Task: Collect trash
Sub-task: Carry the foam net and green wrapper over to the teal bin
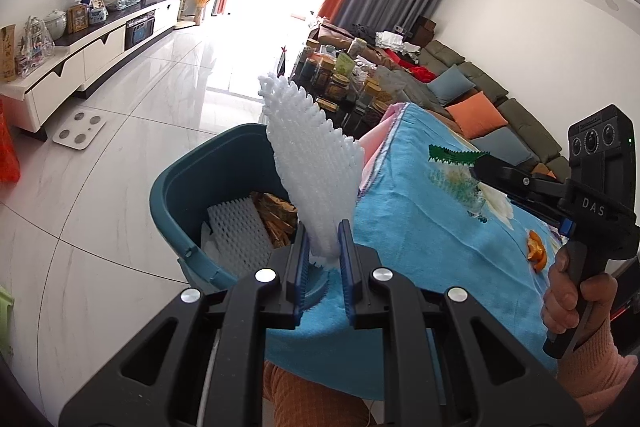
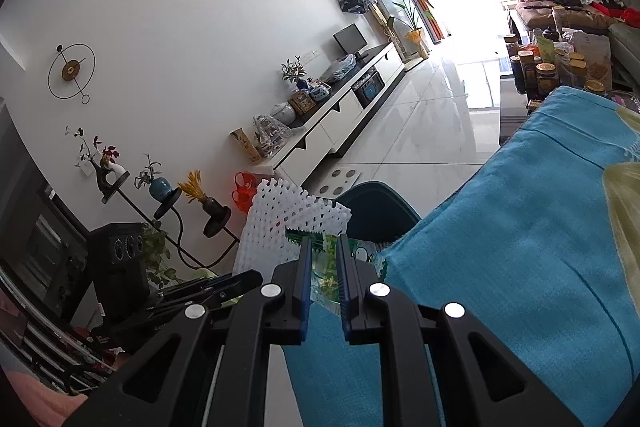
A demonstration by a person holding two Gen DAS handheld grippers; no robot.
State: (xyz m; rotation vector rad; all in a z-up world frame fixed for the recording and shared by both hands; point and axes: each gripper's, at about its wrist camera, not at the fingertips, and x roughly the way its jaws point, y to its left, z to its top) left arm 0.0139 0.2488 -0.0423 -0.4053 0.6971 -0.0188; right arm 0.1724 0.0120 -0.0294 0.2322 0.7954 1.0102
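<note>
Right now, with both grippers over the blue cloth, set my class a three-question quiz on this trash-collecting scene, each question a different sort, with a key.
1. True or false: the left gripper is shut on a white foam net sleeve.
2. Multiple choice: what does the right gripper hold? A. a green snack wrapper B. an orange peel C. a glass jar
3. Fill in: a second foam net already lies inside the teal ____.

Key: 1 true; 2 A; 3 bin.
</note>
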